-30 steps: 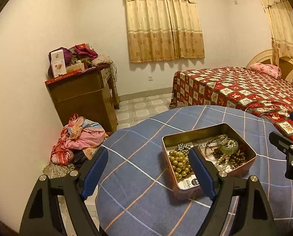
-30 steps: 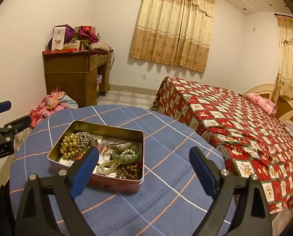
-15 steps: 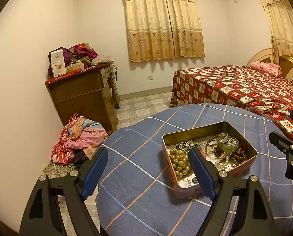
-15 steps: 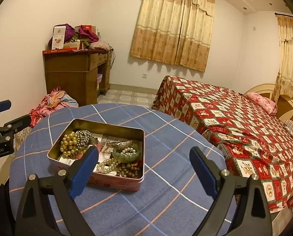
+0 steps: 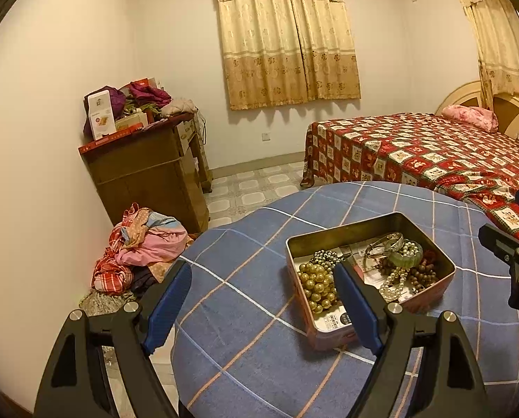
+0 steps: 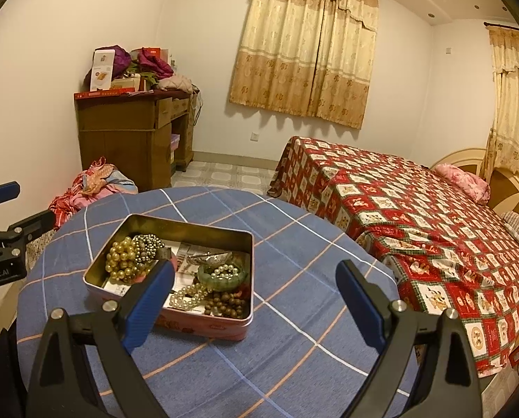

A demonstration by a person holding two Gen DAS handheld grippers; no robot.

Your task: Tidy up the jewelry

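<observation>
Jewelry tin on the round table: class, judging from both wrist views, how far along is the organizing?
Done: nothing visibly sorted; the gold bead strand, green bangle, pearl strand and brown beads lie jumbled in the open tin. In hand: nothing; the left gripper and right gripper hover with jaws open and empty. Left: all the picking out and arranging.

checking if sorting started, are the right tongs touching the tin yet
Cannot tell. In the right wrist view the right tongs stand open, one finger overlapping the tin, with no gap or contact visible.
</observation>
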